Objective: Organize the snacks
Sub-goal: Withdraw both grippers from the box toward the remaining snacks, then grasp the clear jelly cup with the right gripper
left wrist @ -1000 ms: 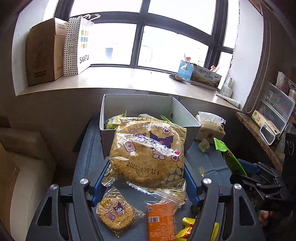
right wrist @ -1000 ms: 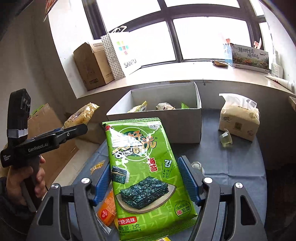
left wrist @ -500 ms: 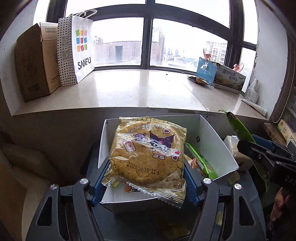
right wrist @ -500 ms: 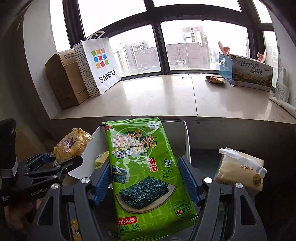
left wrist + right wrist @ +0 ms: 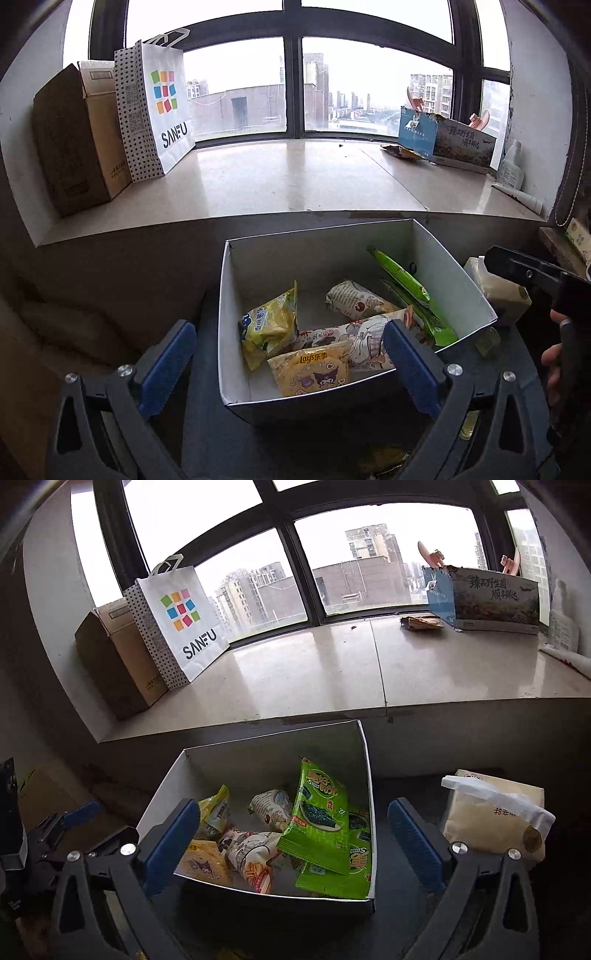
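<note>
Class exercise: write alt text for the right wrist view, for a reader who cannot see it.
The right gripper, its blue-padded jaws opening with nothing between them, hangs over a white cardboard box of snack packets, a green seaweed packet lying on top. A tan tissue pack stands right of the box; a white SANFU paper bag stands on the windowsill.

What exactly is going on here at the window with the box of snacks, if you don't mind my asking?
A person is sorting snack packets into an open white cardboard box below the windowsill, with a hand-held gripper in each hand. The left hand-held gripper and the right hand-held gripper are both opening above the box, with nothing between their fingers. A yellow Lay's crisp packet and a green seaweed snack packet lie inside among other packets. A beige soft tissue pack sits beside the box.
</note>
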`<state>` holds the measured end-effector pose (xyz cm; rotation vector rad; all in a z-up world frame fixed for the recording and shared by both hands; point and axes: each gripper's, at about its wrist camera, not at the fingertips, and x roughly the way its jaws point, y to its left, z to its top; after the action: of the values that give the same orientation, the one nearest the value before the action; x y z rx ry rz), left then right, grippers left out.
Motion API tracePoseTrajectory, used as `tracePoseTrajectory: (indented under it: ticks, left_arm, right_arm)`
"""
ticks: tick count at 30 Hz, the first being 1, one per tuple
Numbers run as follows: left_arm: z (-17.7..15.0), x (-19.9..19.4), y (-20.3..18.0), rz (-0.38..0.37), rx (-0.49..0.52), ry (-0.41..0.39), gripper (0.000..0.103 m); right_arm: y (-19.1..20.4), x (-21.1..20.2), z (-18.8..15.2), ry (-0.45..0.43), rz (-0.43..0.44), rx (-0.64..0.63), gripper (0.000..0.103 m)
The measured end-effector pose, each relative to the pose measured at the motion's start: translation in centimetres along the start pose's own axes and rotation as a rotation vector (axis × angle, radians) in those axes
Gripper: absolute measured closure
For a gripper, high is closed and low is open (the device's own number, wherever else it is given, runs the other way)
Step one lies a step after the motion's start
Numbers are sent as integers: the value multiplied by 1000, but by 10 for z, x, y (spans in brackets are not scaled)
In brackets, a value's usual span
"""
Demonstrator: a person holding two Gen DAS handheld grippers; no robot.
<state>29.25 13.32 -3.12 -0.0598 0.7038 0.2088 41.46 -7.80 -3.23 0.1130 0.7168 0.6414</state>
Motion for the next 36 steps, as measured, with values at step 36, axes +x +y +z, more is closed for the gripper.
tracePoseTrajectory:
  ticks: [36]
  left_arm:
    - [-208, -207, -38, -148, -67, 103, 0]
  right_arm:
    - [10, -137, -215, 98, -94, -60, 0]
